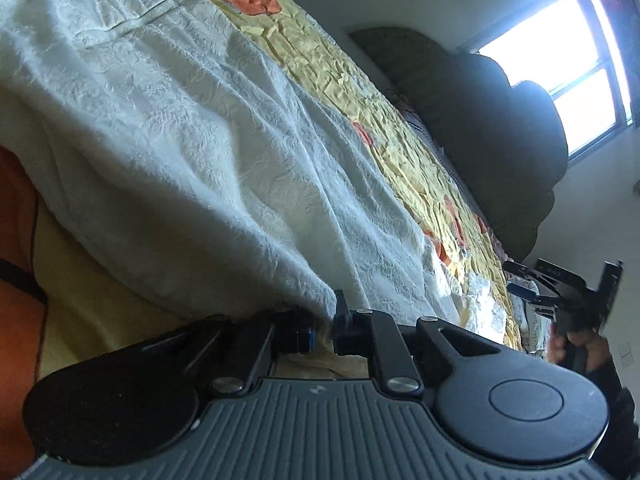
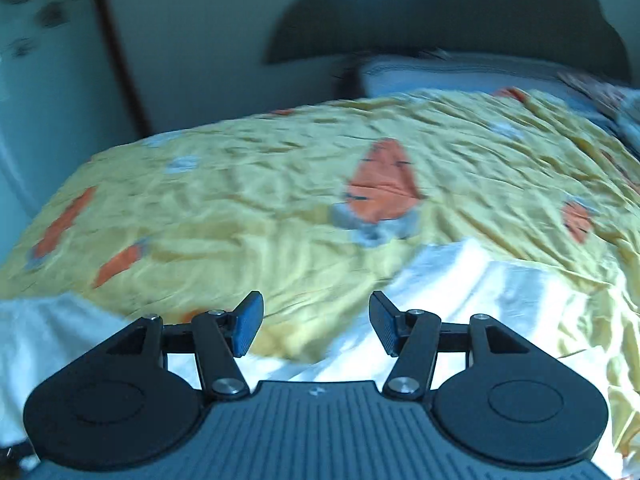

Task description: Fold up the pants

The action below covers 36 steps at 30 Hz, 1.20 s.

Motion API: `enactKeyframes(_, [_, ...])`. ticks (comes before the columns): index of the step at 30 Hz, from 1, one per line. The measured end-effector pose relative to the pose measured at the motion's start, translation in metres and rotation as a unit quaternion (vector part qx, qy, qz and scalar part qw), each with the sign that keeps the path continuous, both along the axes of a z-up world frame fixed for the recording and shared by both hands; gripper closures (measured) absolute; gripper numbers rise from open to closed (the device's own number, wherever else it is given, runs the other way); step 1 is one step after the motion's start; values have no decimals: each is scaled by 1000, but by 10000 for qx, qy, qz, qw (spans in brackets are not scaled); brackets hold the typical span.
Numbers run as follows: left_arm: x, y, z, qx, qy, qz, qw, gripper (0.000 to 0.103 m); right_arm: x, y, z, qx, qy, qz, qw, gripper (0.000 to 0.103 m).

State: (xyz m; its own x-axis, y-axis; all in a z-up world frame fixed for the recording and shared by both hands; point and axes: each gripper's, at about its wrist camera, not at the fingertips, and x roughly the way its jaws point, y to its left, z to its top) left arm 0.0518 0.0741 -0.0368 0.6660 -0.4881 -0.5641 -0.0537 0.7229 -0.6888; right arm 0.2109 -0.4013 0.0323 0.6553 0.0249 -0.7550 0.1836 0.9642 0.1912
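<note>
**White pants on the yellow bed**

The bed (image 2: 280, 184) is big, with a yellow cover that has orange shapes on it. My white pants (image 1: 192, 152) lie on the near part of it, all wrinkly. A dark headboard (image 2: 440, 20) stands at the far end, and a bright window (image 1: 560, 60) is far off to the right.

My left fingers (image 1: 323, 330) are nearly closed and pinch an edge of the pants. My right fingers (image 2: 316, 328) are spread wide, above the pants and cover, holding nothing. My right hand (image 1: 576, 344) grips its tool.
</note>
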Motion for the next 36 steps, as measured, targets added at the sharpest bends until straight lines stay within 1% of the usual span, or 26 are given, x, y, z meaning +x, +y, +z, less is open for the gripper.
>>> enactKeyframes(2, [-4, 2, -5, -105, -137, -19, 9998, 88, 26, -16, -16, 212, 411, -195, 9987, 44])
enactKeyframes(3, [-5, 3, -7, -159, -196, -35, 9997, 88, 33, -18, -24, 233, 580, -221, 9978, 44])
enactKeyframes(5, [-7, 7, -14, -323, -270, -57, 9991, 88, 47, -14, -34, -5, 861, -206, 9961, 46])
enactKeyframes(8, [-7, 9, -17, -434, -256, -81, 9987, 88, 60, -7, -51, -647, 1376, -157, 9883, 46])
enactKeyframes(9, [-7, 9, -18, -432, -278, -92, 9986, 88, 62, -5, -55, -831, 1454, -111, 9858, 45])
enactKeyframes(10, [-7, 8, -18, -429, -297, -100, 9986, 88, 62, -4, -54, -865, 1444, -101, 9857, 45])
enactKeyframes(15, [-11, 11, -21, -455, -337, -132, 9983, 88, 81, -1, -53, -968, 1704, -26, 9806, 44])
enactKeyframes(17, [-12, 13, -20, -466, -347, -139, 9982, 88, 84, -1, -53, -943, 1720, 43, 9806, 44])
enactKeyframes(18, [-12, 14, -20, -472, -350, -138, 9982, 88, 83, -2, -53, -846, 1672, 66, 9823, 48])
enactKeyframes(19, [-12, 14, -20, -477, -353, -138, 9981, 88, 83, -7, -53, -572, 1600, 75, 9854, 54])
enactKeyframes(21, [-15, 15, -21, -488, -366, -140, 9980, 88, 78, -13, -52, -492, 1448, -18, 9882, 72])
enactKeyframes(22, [-14, 16, -21, -497, -370, -139, 9980, 88, 75, -15, -52, -422, 1381, -37, 9895, 76])
enactKeyframes(23, [-14, 16, -22, -503, -373, -138, 9979, 88, 69, -22, -50, -197, 1278, -115, 9915, 85])
enactKeyframes(24, [-14, 16, -22, -506, -377, -140, 9979, 88, 62, -29, -47, 82, 1139, -224, 9932, 91])
enactKeyframes(27, [-14, 16, -23, -513, -388, -141, 9978, 88, 27, -52, -30, 869, 377, -494, 9943, 94])
enactKeyframes(30, [-14, 16, -24, -536, -392, -150, 9977, 88, -25, -73, -6, 1445, -389, -654, 9866, 94])
enactKeyframes(33, [-13, 17, -25, -587, -390, -160, 9974, 88, -87, -96, 9, 1979, -993, -890, 9711, 94])
enactKeyframes(34, [-13, 18, -26, -602, -392, -168, 9973, 88, -111, -105, 11, 2192, -1197, -1014, 9630, 94])
enactKeyframes(36, [-12, 19, -27, -638, -390, -176, 9970, 88, -155, -123, 4, 2578, -1420, -1300, 9468, 94])
